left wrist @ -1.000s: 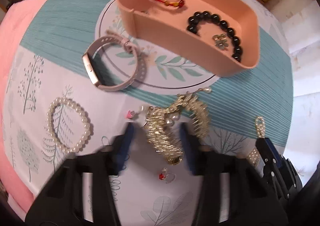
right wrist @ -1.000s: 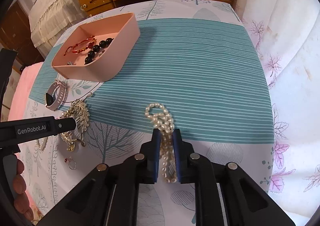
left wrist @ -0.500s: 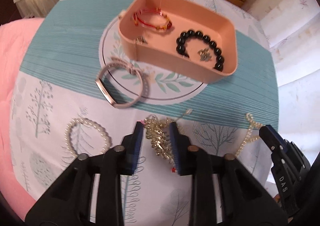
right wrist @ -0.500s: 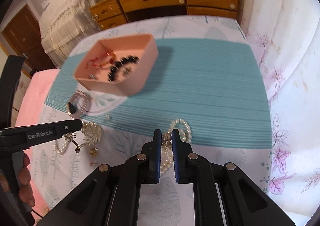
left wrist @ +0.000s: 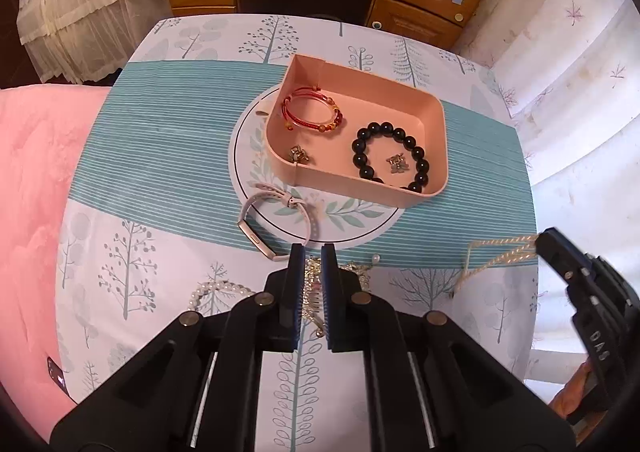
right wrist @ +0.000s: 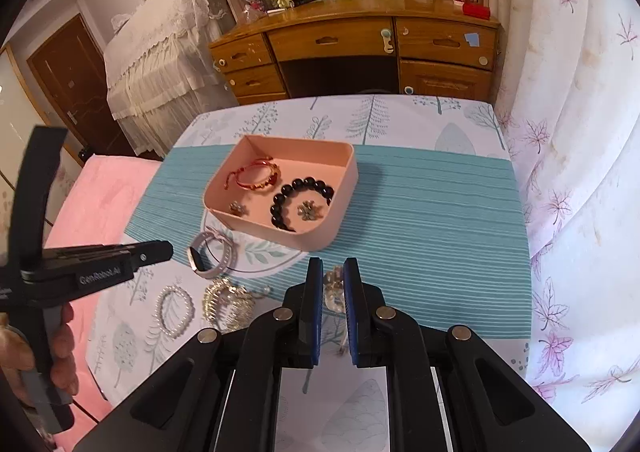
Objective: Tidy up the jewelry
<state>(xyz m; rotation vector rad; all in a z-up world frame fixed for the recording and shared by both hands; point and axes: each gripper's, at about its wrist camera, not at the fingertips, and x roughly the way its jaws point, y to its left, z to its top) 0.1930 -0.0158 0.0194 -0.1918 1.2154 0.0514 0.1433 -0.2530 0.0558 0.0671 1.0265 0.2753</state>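
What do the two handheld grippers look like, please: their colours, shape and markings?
Both are matte black plastic. The left gripper and right gripper have flat parallel fingers with blue pads and round silver pivot bolts. White lettering reads "GenRobot.AI" and "DAS". Bare hands, no cables visible.
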